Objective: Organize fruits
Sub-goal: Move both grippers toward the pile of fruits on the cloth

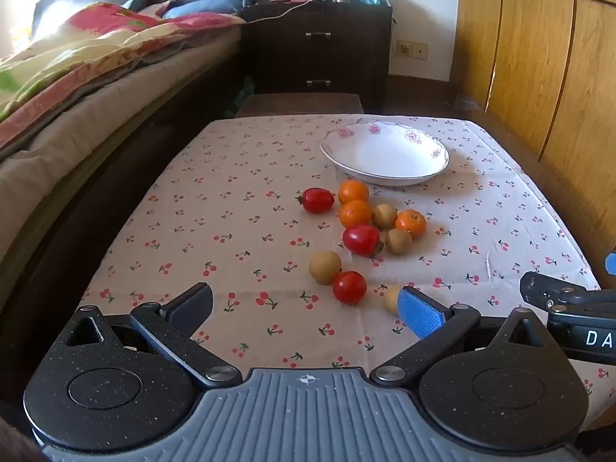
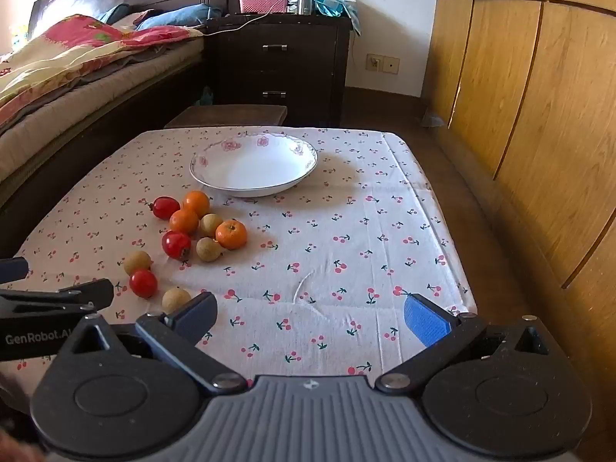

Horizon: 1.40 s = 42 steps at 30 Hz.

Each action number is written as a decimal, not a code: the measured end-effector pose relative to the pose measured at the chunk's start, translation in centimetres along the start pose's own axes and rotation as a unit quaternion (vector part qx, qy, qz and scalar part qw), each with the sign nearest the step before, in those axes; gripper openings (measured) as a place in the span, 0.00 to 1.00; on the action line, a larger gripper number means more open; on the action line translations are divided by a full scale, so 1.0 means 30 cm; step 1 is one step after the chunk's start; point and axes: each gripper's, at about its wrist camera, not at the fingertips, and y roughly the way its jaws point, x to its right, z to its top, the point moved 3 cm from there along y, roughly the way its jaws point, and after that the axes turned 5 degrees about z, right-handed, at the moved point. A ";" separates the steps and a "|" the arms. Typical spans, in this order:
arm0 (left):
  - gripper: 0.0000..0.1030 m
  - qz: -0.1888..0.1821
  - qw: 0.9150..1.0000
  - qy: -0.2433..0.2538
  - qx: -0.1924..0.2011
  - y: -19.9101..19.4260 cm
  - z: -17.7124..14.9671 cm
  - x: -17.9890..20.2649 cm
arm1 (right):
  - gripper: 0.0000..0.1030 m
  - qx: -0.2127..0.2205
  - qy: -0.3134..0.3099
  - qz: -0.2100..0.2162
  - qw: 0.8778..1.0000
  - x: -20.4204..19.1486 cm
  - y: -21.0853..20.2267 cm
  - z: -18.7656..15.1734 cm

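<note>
Looking across a low table draped in a soft, creased cloth [image 1: 238,208] printed with little red cherries. Over by the left side of the spread, a glossy oblong tomato [image 1: 317,200], smooth-skinned, lying apart from the rest. Next to it, two dimpled oranges [image 1: 353,191], round and bright, touching one another. Below them, a second shiny tomato [image 1: 361,239], then two dull tan fruits [image 1: 384,216] with matte, rough-looking skin, and a third orange [image 1: 411,223] nestled against them. Nearer the front edge, another tan fruit [image 1: 325,267] touching a round red tomato [image 1: 349,287]. Toward the far edge, right of centre, a shallow white china dish [image 1: 385,152], smooth, with pink flowers round the rim, nothing in it.

Left claw [image 1: 306,310] spread wide, nothing between its ribbed blue pads [image 1: 419,317]; one last tan fruit [image 1: 392,299] peeking out just behind the right pad, red tomato just beyond the gap.

Right claw [image 2: 310,317] equally wide, gripping nothing, hovering over bare cloth near the front edge; whole fruit cluster off to its left, dish ahead and slightly left.
</note>
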 end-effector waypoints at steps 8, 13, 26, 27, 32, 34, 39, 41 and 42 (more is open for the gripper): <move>1.00 -0.005 1.000 -0.004 -0.003 0.020 -0.026 -0.011 | 1.00 -0.001 -0.002 -0.001 1.000 -0.005 0.005 -0.001; 1.00 -0.004 1.000 -0.004 -0.014 0.021 -0.029 -0.009 | 1.00 -0.005 -0.002 -0.004 1.000 -0.018 0.016 -0.033; 1.00 -0.008 1.000 0.003 -0.029 0.029 -0.023 0.007 | 1.00 -0.020 -0.007 -0.004 1.000 -0.008 0.024 -0.014; 1.00 -0.008 1.000 0.003 -0.029 0.029 -0.023 0.008 | 1.00 -0.021 -0.008 -0.004 1.000 -0.010 0.027 -0.015; 1.00 -0.011 0.999 0.002 -0.031 0.029 -0.022 0.007 | 1.00 -0.024 -0.010 -0.007 1.000 -0.013 0.033 -0.018; 1.00 -0.011 0.999 0.002 -0.031 0.030 -0.022 0.008 | 1.00 -0.024 -0.011 -0.007 1.000 -0.014 0.035 -0.018; 1.00 -0.012 0.999 0.003 -0.032 0.031 -0.024 0.010 | 1.00 -0.026 -0.010 -0.008 1.000 -0.012 0.037 -0.019; 1.00 -0.011 0.999 0.003 -0.032 0.031 -0.025 0.012 | 1.00 -0.027 -0.009 -0.008 1.000 -0.012 0.038 -0.019; 1.00 -0.011 0.999 0.004 -0.033 0.031 -0.026 0.012 | 1.00 -0.027 -0.009 -0.008 1.000 -0.012 0.038 -0.019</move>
